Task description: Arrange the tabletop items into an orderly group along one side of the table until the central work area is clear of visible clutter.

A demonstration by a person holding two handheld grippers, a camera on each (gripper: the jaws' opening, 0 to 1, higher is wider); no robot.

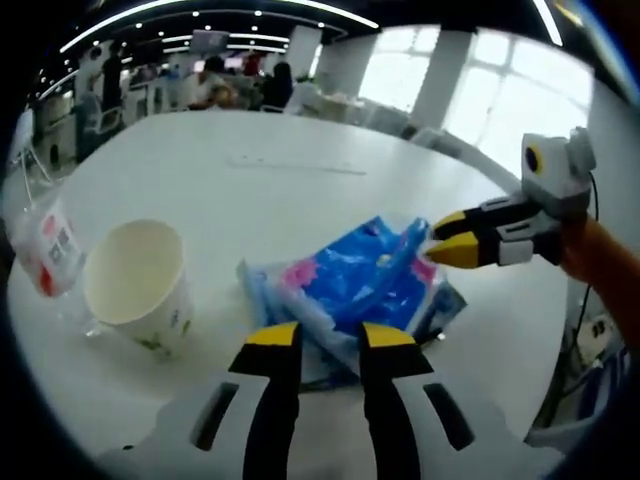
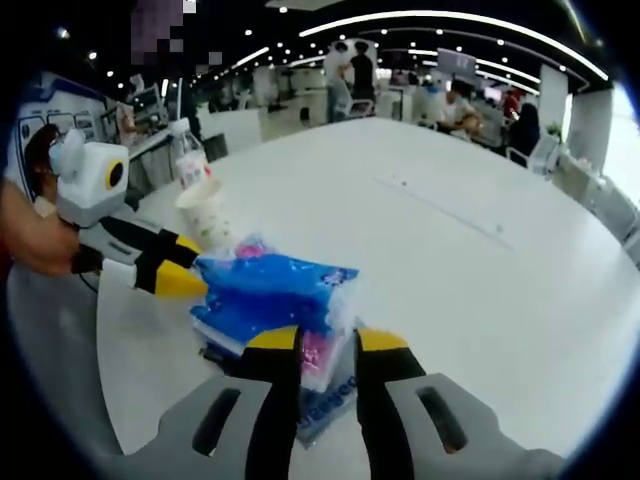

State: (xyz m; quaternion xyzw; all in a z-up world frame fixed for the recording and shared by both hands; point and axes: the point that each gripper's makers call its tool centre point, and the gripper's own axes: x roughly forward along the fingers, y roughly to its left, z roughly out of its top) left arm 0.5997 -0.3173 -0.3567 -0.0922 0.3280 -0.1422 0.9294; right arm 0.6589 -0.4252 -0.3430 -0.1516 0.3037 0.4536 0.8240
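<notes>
Presently, a wide white table [image 1: 300, 180] is shown carrying a blue tissue pack [image 1: 365, 285], a paper cup [image 1: 140, 285] and a plastic bottle [image 1: 45, 245]. The tissue pack lies near the table's edge, gripped at opposite ends: the left gripper [image 1: 330, 340] is clenched on one end, and the right gripper [image 2: 328, 345] is clenched on the other. The step in hand is judged to be relocation of the pack toward the cup and bottle. A coordinated lift and sideways carry is called for next. The pack's long axis is seen running between the two grippers, lying flat.
</notes>
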